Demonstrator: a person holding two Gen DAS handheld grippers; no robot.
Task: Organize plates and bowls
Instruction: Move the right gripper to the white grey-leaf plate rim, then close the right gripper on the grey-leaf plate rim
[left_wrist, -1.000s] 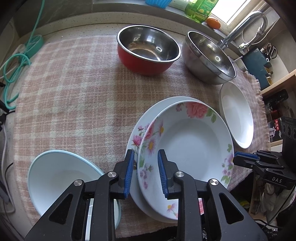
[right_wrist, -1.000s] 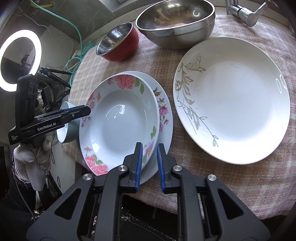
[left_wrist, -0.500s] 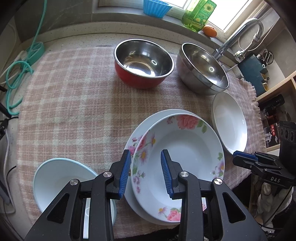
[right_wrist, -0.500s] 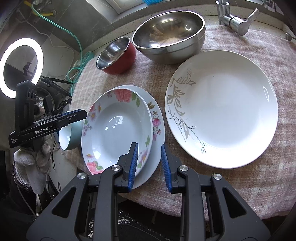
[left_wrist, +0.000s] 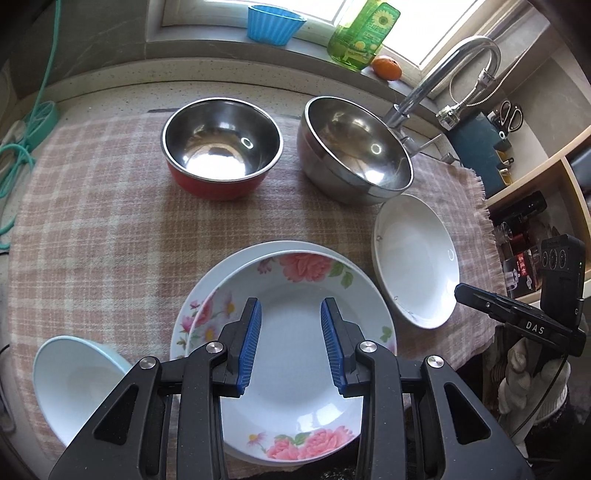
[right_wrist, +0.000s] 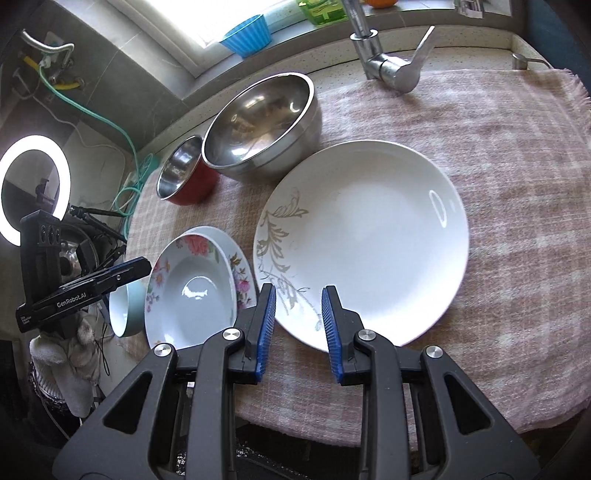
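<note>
Both grippers have pulled back and risen since a second ago, and the right one has swung from the floral plates to the white plate's near edge. The left gripper (left_wrist: 291, 345) hangs over the stack, its blue-padded fingers (left_wrist: 250, 345) part open with nothing between them. The right gripper (right_wrist: 298, 328) is likewise part open and empty (its jaws have just been opening a little).

On the pink checked cloth (left_wrist: 96, 229) covering the surface, from the left: a pale blue ceramic bowl (left_wrist: 74, 384) at the near edge, the flower-rimmed deep plate (left_wrist: 295, 373) nested on a second floral plate (left_wrist: 192, 306), then the large white plate with a grey leaf pattern (right_wrist: 362, 240). Behind stand a red steel-lined bowl (left_wrist: 221, 158) and a larger plain steel bowl (left_wrist: 354, 151), just beside the white plate.
</note>
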